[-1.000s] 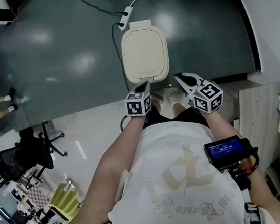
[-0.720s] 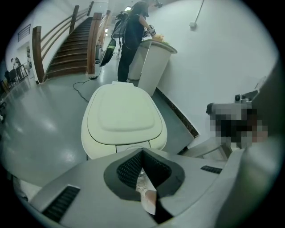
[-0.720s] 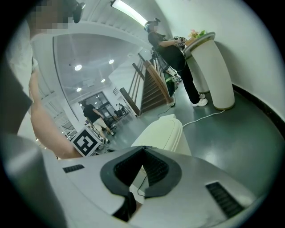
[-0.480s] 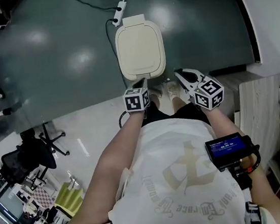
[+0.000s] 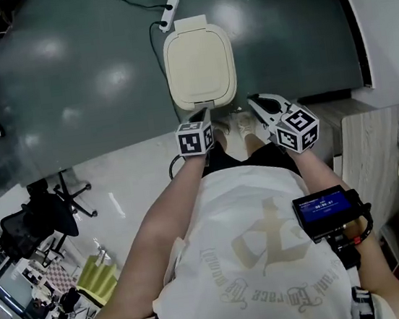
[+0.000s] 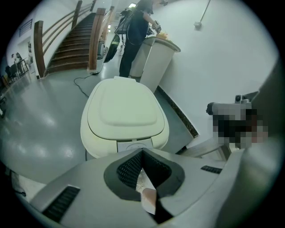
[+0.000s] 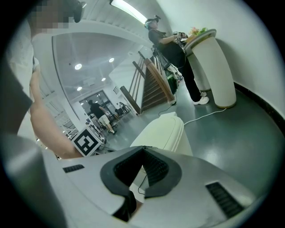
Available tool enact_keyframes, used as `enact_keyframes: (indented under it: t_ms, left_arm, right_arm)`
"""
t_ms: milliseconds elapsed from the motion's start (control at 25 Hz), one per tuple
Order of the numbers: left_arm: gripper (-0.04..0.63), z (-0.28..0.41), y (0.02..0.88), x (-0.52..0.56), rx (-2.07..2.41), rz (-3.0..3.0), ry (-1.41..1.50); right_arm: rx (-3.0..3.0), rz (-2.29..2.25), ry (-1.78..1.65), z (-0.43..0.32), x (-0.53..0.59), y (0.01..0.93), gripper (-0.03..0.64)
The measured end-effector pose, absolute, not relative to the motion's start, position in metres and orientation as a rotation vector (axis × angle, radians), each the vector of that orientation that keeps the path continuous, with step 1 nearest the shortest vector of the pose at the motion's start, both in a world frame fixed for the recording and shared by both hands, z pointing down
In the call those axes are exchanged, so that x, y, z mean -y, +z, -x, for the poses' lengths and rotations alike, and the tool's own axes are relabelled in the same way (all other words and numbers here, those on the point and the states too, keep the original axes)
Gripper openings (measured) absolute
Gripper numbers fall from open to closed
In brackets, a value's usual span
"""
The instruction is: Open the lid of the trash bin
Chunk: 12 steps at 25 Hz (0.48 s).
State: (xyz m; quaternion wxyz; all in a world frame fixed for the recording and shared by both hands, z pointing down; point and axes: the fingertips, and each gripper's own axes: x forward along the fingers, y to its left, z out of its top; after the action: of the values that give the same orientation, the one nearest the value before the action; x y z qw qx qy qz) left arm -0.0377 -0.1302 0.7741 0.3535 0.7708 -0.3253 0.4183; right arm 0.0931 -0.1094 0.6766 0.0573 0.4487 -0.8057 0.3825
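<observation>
A cream trash bin (image 5: 199, 64) stands on the dark grey floor with its lid (image 6: 122, 111) down. In the head view my left gripper (image 5: 202, 114) points at the bin's near edge, just short of it. The left gripper view shows its jaws shut with nothing between them, and the bin's front panel (image 6: 133, 146) just beyond the tips. My right gripper (image 5: 253, 104) hangs to the right of the bin's near corner, also shut and empty. The right gripper view looks past the bin (image 7: 164, 132) from its side.
A white power strip (image 5: 172, 7) with a cable lies behind the bin. A wooden cabinet (image 5: 374, 154) is at the right and an office chair (image 5: 40, 220) at the left. My shoes (image 5: 243, 133) are between the grippers. Farther off, a person stands at a tall white stand (image 6: 158, 62) near stairs (image 6: 67, 40).
The head view has shifted a little, so the bin sits slightly higher in it. Both grippers have stayed shut at the bin's near edge.
</observation>
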Motion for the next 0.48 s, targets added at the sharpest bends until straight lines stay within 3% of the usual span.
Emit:
enact_keyframes:
  t_ms: [480]
  left_arm:
    - [0.015, 0.0373, 0.7743, 0.1304, 0.840, -2.004, 1.066]
  right_arm:
    - [2.434, -1.344, 1.153, -0.0890, 0.1102, 0.6780, 0.006]
